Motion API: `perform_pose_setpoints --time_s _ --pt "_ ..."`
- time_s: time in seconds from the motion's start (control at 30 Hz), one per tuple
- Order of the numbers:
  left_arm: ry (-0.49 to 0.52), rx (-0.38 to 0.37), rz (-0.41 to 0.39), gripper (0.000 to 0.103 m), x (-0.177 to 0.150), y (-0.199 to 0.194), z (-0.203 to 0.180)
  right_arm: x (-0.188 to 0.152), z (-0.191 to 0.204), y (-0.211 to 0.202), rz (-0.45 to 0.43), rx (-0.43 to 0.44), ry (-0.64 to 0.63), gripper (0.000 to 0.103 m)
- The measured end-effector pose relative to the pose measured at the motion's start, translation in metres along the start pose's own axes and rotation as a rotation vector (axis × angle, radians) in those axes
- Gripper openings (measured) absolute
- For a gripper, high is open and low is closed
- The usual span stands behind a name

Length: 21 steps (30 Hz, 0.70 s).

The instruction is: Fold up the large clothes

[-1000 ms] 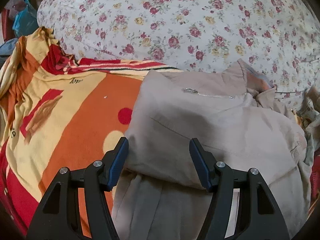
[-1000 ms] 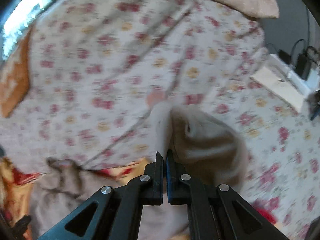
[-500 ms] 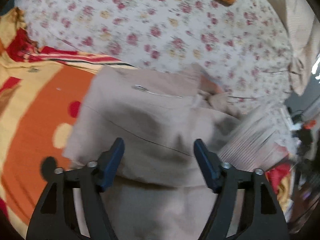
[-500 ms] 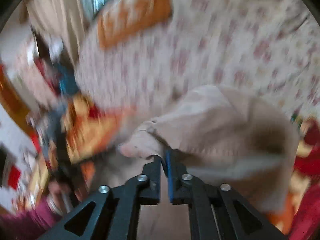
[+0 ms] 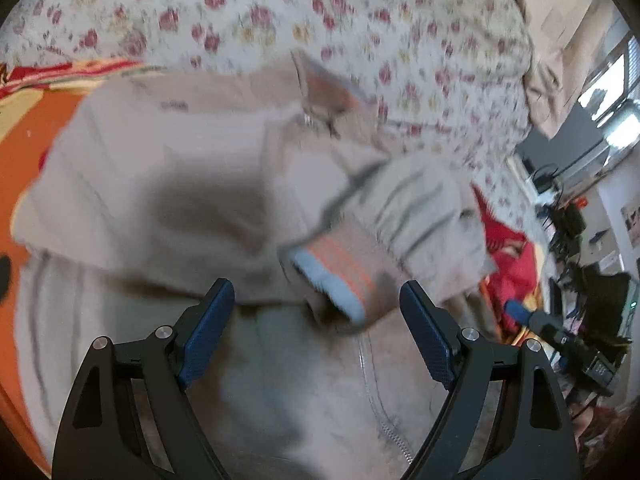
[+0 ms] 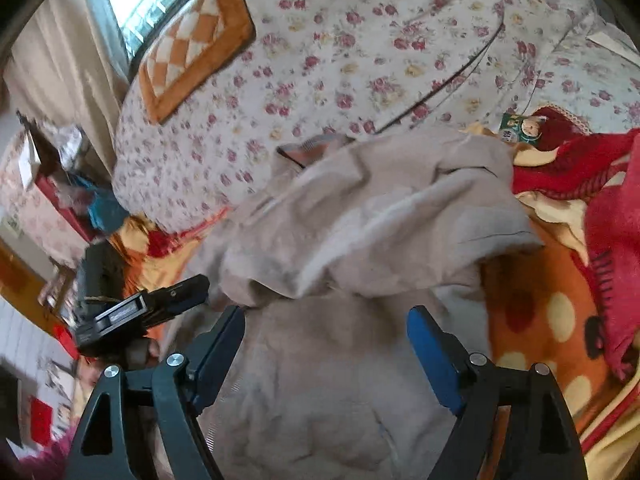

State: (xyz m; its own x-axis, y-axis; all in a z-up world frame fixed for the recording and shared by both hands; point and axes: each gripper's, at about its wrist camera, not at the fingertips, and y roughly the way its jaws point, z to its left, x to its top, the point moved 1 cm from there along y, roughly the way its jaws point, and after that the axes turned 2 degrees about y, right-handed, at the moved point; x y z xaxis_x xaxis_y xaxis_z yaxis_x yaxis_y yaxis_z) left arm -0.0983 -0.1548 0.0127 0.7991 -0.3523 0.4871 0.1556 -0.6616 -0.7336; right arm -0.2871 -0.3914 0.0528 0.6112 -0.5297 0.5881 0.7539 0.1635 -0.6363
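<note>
1. At the far left of your left wrist view, an orange and yellow blanket (image 5: 24,128) lies under the clothing, with a red striped edge at its top.
2. Across the middle lies the beige jacket (image 5: 168,168), spread on the blanket and reaching up to the floral bedspread (image 5: 248,12) behind it.
3. Your left gripper (image 5: 316,316) hovers over the jacket, its fingers wide apart and opening further, pressing on nothing.
4. Just ahead of those fingers, a sleeve is folded across the jacket's front; its ribbed cuff (image 5: 336,272), striped orange with a pale blue edge, sits between the fingertips without touching them.
5. At the right edge you see a cluttered room, blurred.
6. In your right wrist view, the other gripper shows as a black body at the left.
7. Your right gripper (image 6: 326,328) is at bottom centre, fingers spreading apart above the jacket's lower front, holding nothing.
8. A checked orange cushion (image 6: 196,44) rests on the bedspread, upper left.
9. Red cloth (image 6: 600,184) bunches at the right.
</note>
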Motion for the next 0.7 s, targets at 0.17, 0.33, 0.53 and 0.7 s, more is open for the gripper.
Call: perform_pose_setpoints --time_s 0.17,0.33,0.53,0.7 --pt "-0.018 0.002 -0.055 0.063 0.001 0.012 -0.014 0.002 -0.002 0.005 -0.002 -0.012 -0.033 0.081" --pt "0.094 0.039 -0.103 0.006 0.014 0.004 -0.031 0.003 -0.01 0.001 -0.033 -0.057 -0.04 0.081" --pt "0.099 0.149 -0.327 0.005 0.051 -0.072 -0.007 0.012 -0.033 -0.009 -0.088 -0.128 0.04 0.081" --pt "-0.088 0.255 -0.348 0.005 0.062 -0.086 0.057 0.012 -0.041 -0.007 -0.072 -0.213 0.03 0.081"
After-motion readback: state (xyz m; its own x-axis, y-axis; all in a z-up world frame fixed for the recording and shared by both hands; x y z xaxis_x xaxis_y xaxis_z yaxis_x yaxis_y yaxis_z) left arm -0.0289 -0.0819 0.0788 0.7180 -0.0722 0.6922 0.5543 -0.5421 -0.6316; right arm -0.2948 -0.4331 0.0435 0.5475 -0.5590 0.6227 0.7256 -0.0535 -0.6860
